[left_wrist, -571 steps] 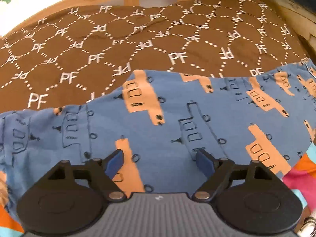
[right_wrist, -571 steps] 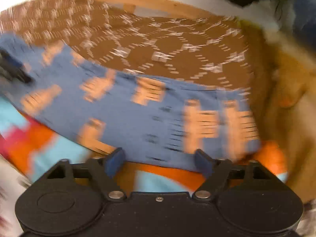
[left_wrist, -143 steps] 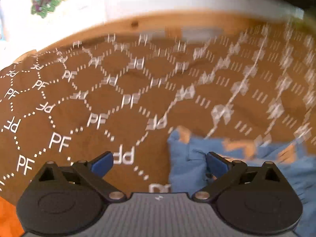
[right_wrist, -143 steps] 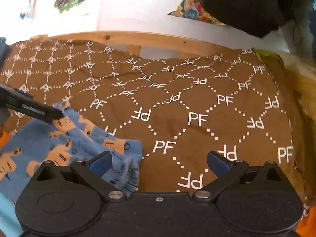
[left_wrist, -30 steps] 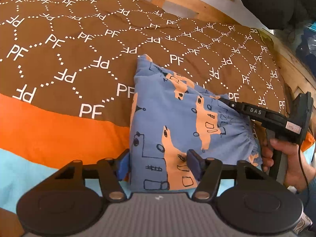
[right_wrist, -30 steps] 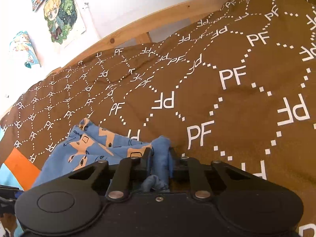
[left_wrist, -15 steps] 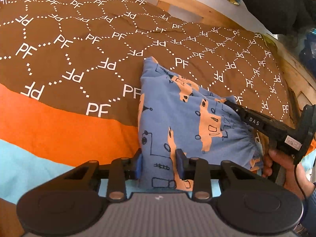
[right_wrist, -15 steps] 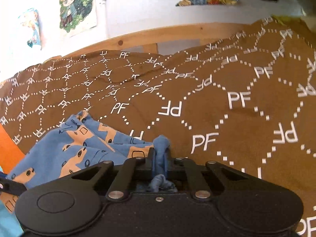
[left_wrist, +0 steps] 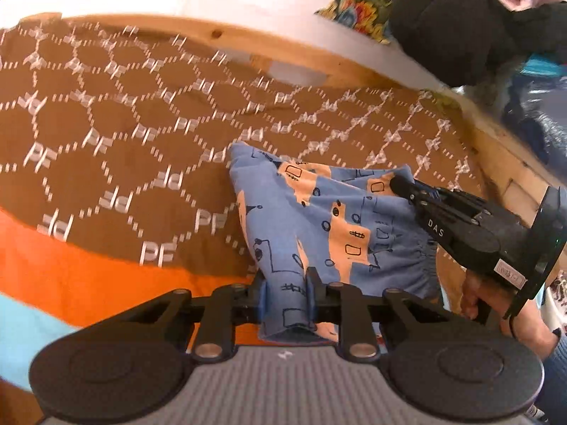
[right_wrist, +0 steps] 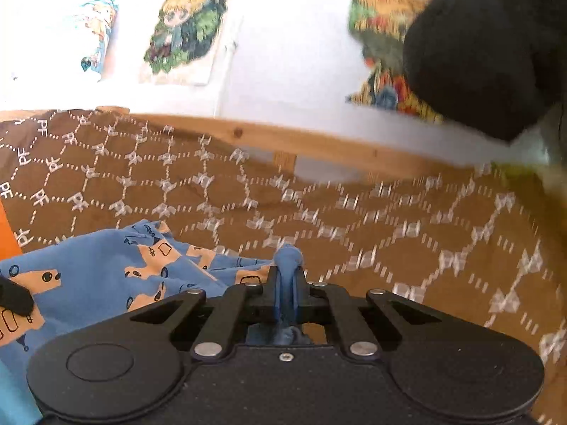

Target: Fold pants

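Lying on brown "PF"-patterned bed cover [left_wrist: 106,163]: one pair of blue cotton pants with orange vehicle print [left_wrist: 319,219], already folded into a compact bundle.

Left tool [left_wrist: 286,292]: clamped on the near edge of the bundle.
Right tool [right_wrist: 285,295]: clamped on a bunched blue corner; seen from the left view gripping the far right corner [left_wrist: 398,184].

Step in hand, judged: a further fold or carrying the bundle. Advice: move both tools together at equal height, keep the cloth taut between them, align edges before letting go.

Obscured: layer count inside the bundle; waistband position uncertain, though gathered fabric shows at right. Motion blur softens the cover pattern. Wooden bed frame [right_wrist: 319,141] partly cut off.
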